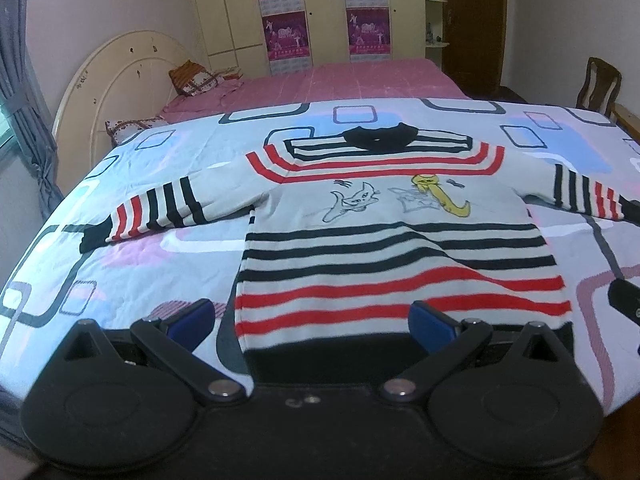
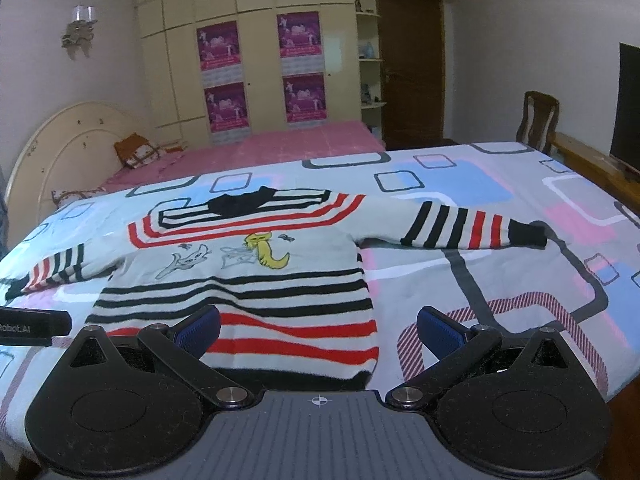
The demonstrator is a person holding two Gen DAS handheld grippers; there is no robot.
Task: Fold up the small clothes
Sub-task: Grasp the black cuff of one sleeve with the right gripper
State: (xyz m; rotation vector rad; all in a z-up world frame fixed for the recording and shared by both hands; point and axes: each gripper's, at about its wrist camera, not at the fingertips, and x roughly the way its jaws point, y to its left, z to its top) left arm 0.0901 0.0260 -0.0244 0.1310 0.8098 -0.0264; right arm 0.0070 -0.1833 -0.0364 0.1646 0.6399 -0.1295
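Note:
A small striped sweater (image 1: 392,240) lies flat and face up on the patterned quilt, both sleeves spread wide, black collar at the far end, cat drawings on the chest. My left gripper (image 1: 312,320) is open just above the sweater's lower left hem corner, with blue pads (image 1: 192,318) on each side. In the right wrist view the same sweater (image 2: 248,284) lies left of centre. There my right gripper (image 2: 320,330) is open over the lower right hem corner. The right sleeve (image 2: 460,226) stretches out to the right. Neither gripper holds cloth.
The quilt (image 2: 500,280) covers a table or bed whose near edge runs under the grippers. A pink bed (image 1: 320,80) with cushions stands behind, then a wardrobe with posters. A wooden chair (image 2: 536,120) and a dark screen (image 2: 628,104) are at the right. The other gripper's body shows at each view's edge.

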